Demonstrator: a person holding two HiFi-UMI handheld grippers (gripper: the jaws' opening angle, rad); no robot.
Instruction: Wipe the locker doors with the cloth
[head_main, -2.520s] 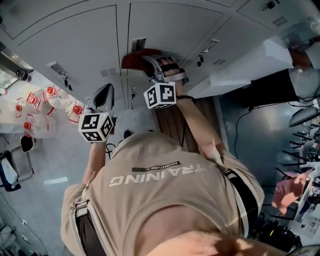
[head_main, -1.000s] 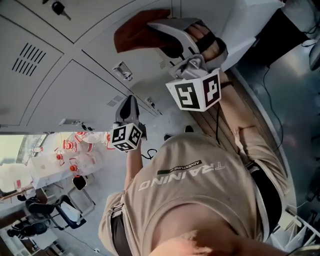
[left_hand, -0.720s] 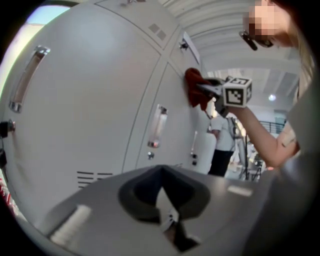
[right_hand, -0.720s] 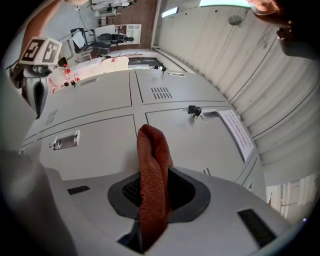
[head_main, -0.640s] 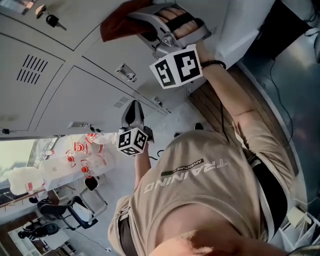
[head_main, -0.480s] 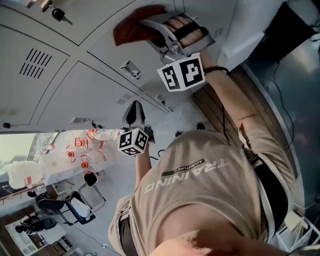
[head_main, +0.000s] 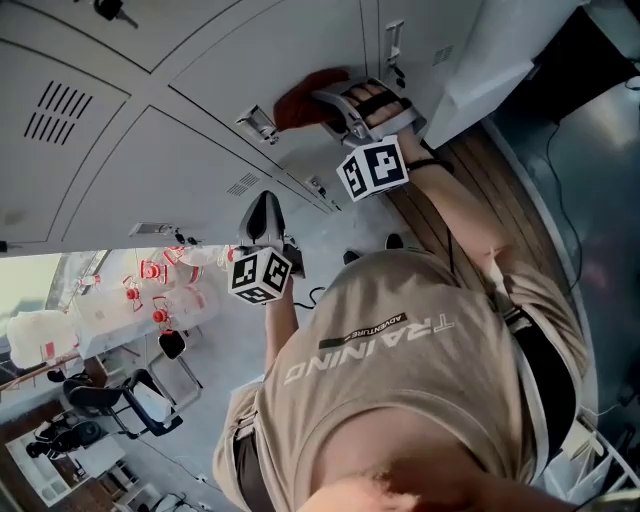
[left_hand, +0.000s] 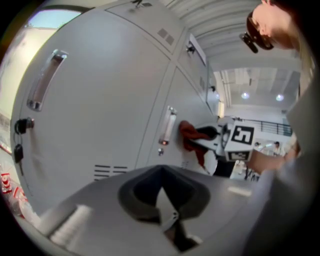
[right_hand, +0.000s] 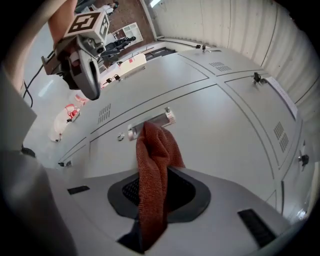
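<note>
Right claw (head_main: 338, 102): clenched on rust-red woven cloth (right_hand: 152, 165), which meets the pale grey metal locker door (head_main: 200, 100) beside its silver bar handle (right_hand: 159, 119). Left claw (left_hand: 163, 199): closed, empty, well apart from cloth.

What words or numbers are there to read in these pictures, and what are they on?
"TRAINING": big letters on the person's shirt, upside down in the head view.
"ADVENTURE": small print just above it, same shirt.
Cubes on the left gripper and right gripper: square patterns only, no words.
White strip on a locker door: too small to read.
</note>
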